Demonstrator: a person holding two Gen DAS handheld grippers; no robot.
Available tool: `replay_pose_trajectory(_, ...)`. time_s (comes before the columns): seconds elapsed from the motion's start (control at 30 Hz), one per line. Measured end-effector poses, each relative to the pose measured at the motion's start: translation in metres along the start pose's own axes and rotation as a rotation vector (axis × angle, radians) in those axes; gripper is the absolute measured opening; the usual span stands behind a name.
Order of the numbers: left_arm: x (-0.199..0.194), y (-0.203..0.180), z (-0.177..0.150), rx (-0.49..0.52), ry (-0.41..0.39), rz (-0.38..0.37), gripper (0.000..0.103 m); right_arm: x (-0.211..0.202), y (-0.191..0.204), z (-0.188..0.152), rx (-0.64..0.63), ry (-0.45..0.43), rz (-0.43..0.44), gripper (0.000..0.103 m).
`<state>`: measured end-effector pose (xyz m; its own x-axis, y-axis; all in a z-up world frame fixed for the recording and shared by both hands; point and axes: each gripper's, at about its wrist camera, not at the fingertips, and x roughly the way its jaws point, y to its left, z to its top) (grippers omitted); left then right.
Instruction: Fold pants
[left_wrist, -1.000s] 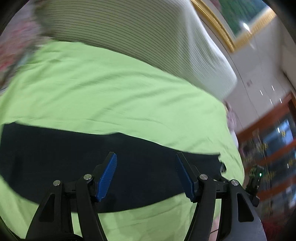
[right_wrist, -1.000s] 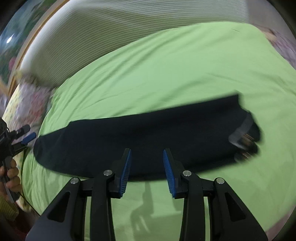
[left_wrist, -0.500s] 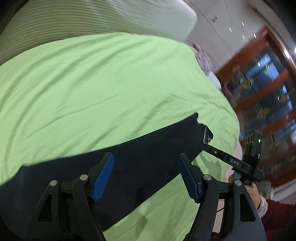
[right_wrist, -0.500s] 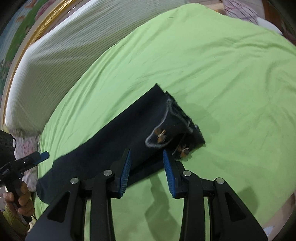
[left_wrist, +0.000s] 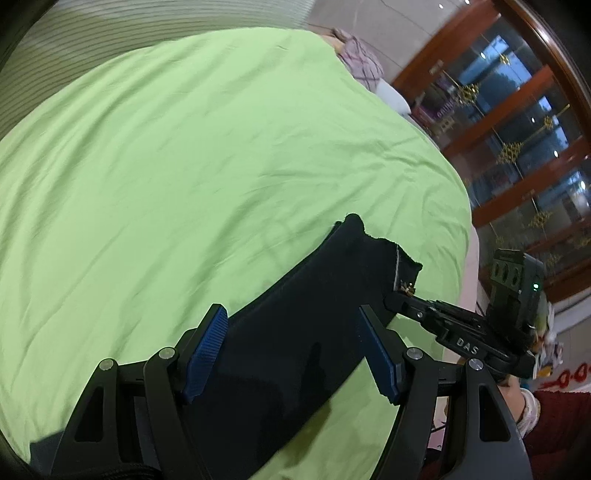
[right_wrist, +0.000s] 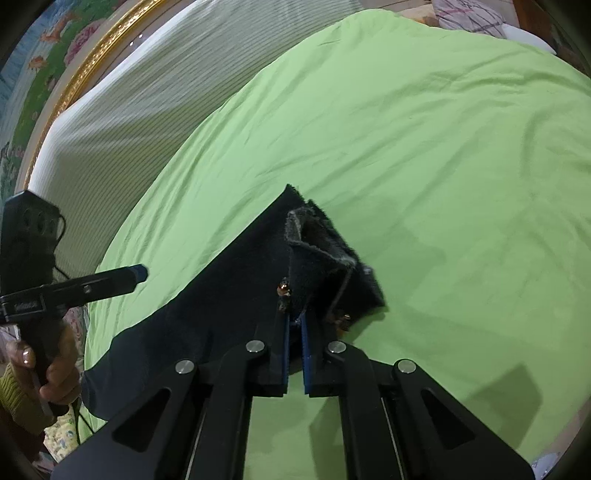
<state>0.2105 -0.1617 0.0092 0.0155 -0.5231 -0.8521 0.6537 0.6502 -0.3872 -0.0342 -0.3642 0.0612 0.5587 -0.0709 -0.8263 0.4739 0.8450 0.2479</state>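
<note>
Dark navy pants (left_wrist: 314, 314) lie folded lengthwise in a long strip on the green bedsheet (left_wrist: 184, 166). My left gripper (left_wrist: 291, 350) is open and hovers over the leg part of the strip. My right gripper (right_wrist: 294, 332) is shut on the near edge of the waistband end of the pants (right_wrist: 314, 258), beside the metal buttons. The right gripper also shows in the left wrist view (left_wrist: 397, 297), pinching the waist corner. The left gripper shows in the right wrist view (right_wrist: 138, 273), above the leg end.
A striped white headboard cushion (right_wrist: 147, 92) runs along the far side of the bed. Wooden glass-door cabinets (left_wrist: 517, 129) stand past the bed's right edge. A pink checked pillow (left_wrist: 358, 59) lies at the far corner.
My right gripper has moved in to the waistband and closed on it. My left gripper has swung toward the waist end while staying open.
</note>
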Motion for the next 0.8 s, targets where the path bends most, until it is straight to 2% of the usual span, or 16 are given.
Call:
replay_pose_trajectory(0.1,0.017,-0.007,0.01,0.014,0.023,-0.018,0.072,0.003,-0.01,0.001,0.006,0.038,0.018,0.006)
replay_pose_trajectory(0.27,0.043,-0.019,0.021,0.063,0.079,-0.019,0.072,0.008,-0.02,0.002,0.055,0.071,0.006,0.014)
replay_pose_trajectory(0.33,0.057,-0.027,0.028,0.095,0.102,-0.016,0.072,0.003,-0.019,0.001,0.054,0.06,-0.007,0.02)
replay_pose_trajectory(0.4,0.067,-0.03,0.032,0.128,0.124,-0.01,0.072,0.0,-0.022,-0.002,0.068,0.054,-0.013,0.038)
replay_pose_trajectory(0.43,0.071,-0.03,0.033,0.136,0.131,-0.006,0.072,-0.002,-0.024,-0.003,0.079,0.051,-0.017,0.041)
replay_pose_trajectory(0.63,0.1,-0.029,0.048,0.124,0.193,-0.051,0.071,0.009,-0.037,-0.008,0.141,0.069,0.046,0.042)
replay_pose_trajectory(0.8,0.118,-0.031,0.057,0.115,0.205,-0.083,0.06,0.013,-0.041,-0.01,0.147,0.048,0.087,0.042)
